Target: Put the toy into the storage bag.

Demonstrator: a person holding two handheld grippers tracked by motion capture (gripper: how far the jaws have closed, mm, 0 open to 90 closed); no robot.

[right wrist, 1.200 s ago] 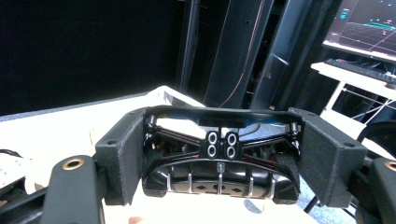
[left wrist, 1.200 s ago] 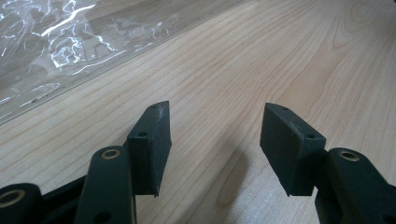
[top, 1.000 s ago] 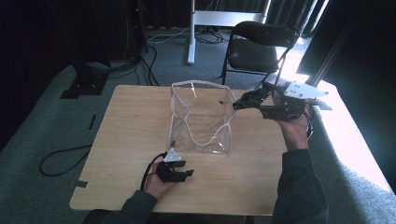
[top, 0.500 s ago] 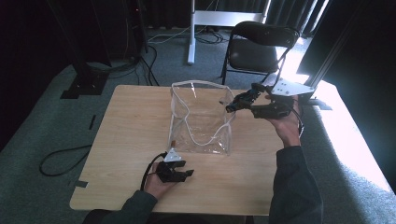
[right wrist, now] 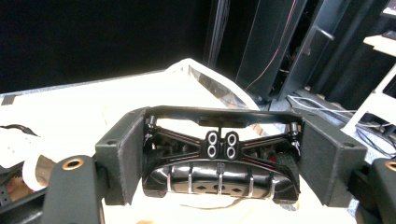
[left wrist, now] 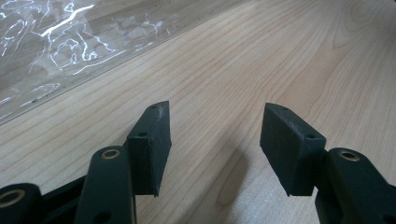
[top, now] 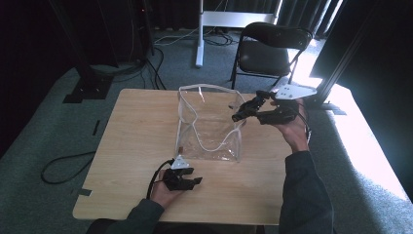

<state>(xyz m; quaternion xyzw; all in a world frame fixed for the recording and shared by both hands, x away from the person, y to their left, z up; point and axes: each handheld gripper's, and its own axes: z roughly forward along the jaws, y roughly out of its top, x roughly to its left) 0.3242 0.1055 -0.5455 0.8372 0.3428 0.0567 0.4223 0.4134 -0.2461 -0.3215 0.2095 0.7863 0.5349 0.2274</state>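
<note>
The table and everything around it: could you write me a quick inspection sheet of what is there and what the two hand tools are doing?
Surface: light wooden table, bare apart from the items below.
Job's things: clear plastic bag standing open mid-table; black toy car held between the right tool's jaws.
Clutter: nothing seen.
Grippers: left gripper resting low at the near edge, jaws apart, holding nothing; right gripper raised at the bag's right rim, shut on the car.
Cables: one black cable looping over the floor left of the table; more by the far stands.
Surroundings: grey carpet, black folding chair behind the table, dark curtains, bright sunlight at right.
</note>
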